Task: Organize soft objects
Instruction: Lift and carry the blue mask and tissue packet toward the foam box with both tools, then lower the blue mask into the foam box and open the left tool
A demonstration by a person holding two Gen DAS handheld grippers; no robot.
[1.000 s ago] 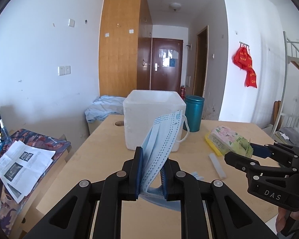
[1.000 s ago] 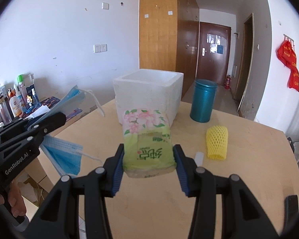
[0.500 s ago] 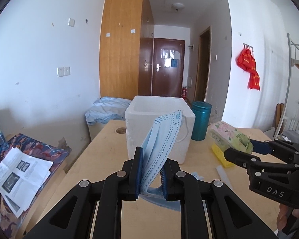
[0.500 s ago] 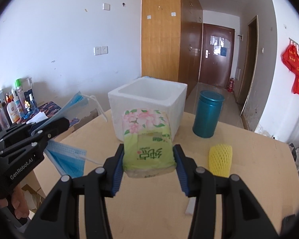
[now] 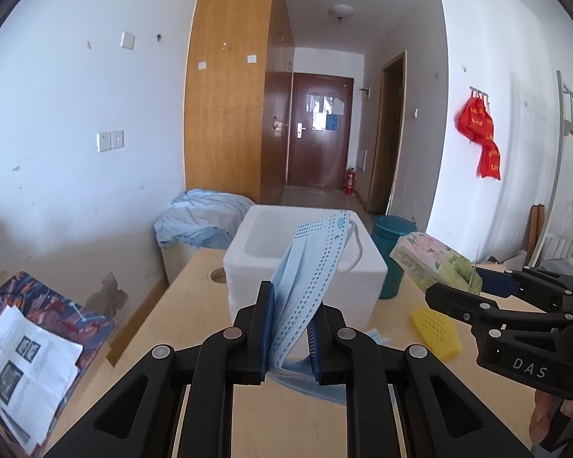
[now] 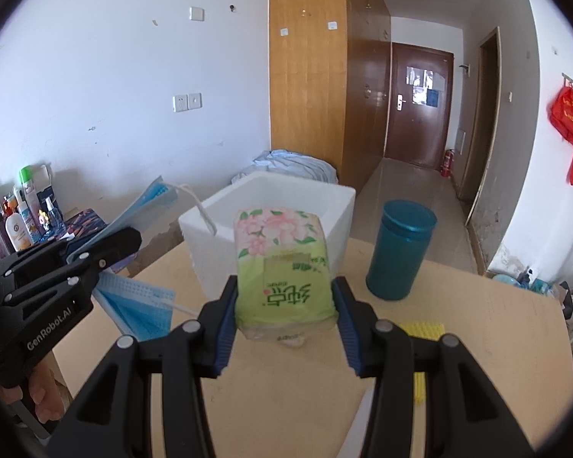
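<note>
My left gripper (image 5: 290, 328) is shut on a light blue face mask (image 5: 309, 267) and holds it up in front of the open white foam box (image 5: 305, 263); the mask (image 6: 145, 206) also shows in the right wrist view. My right gripper (image 6: 284, 305) is shut on a green flowered tissue pack (image 6: 282, 263), raised above the wooden table just before the foam box (image 6: 271, 229). The tissue pack (image 5: 431, 259) also shows at the right of the left wrist view. A second blue mask (image 6: 137, 305) lies on the table. A yellow foam net sleeve (image 5: 435, 328) lies on the table to the right.
A teal canister (image 6: 399, 248) stands right of the foam box. The wooden table (image 6: 477, 343) ends near a side surface with bottles (image 6: 19, 221) and printed papers (image 5: 23, 374) on the left. A pile of blue cloth (image 5: 202, 217) lies behind the box.
Both grippers have risen and moved forward toward the foam box with the mask and the tissue pack still held. The box interior now shows from above.
</note>
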